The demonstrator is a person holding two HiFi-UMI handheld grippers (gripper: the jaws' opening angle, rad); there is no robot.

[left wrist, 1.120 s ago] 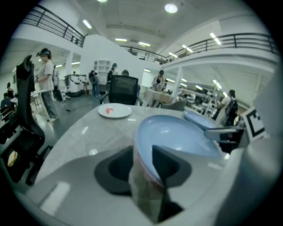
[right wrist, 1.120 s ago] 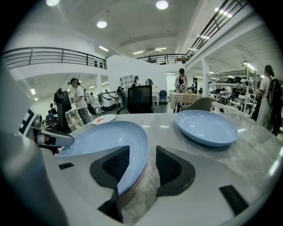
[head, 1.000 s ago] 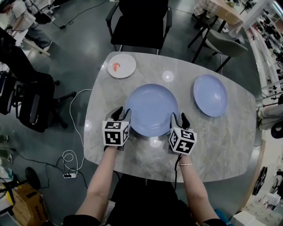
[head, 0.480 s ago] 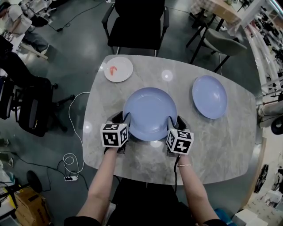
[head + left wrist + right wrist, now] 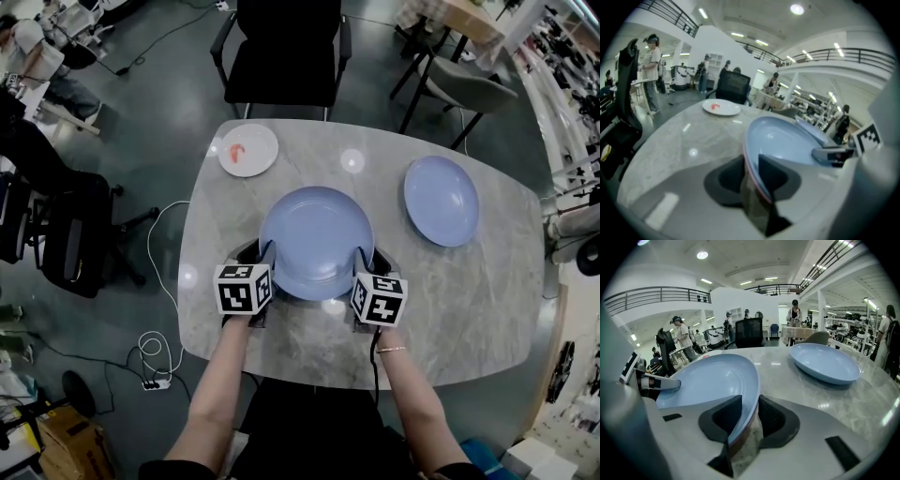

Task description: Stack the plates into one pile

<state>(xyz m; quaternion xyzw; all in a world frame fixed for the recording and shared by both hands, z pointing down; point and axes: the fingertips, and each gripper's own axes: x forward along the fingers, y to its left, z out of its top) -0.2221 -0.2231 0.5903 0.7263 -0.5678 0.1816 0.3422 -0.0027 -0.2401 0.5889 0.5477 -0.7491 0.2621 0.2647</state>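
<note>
As left gripper (image 5: 264,253) and right gripper (image 5: 368,258) jaws just closed on middle blue plate (image 5: 317,234), second blue plate (image 5: 442,201), one white plate (image 5: 248,150)

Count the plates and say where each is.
3: white plate far left; blue plate at centre; second blue plate far right. Others may hide beneath the centre one.

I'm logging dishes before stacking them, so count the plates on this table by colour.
Blue plates: 2, the centre blue plate and the right blue plate
White plate: 1
Total: 3 plates
A pinkish rim shows under the centre blue plate; whether it is another plate I cannot tell.
</note>
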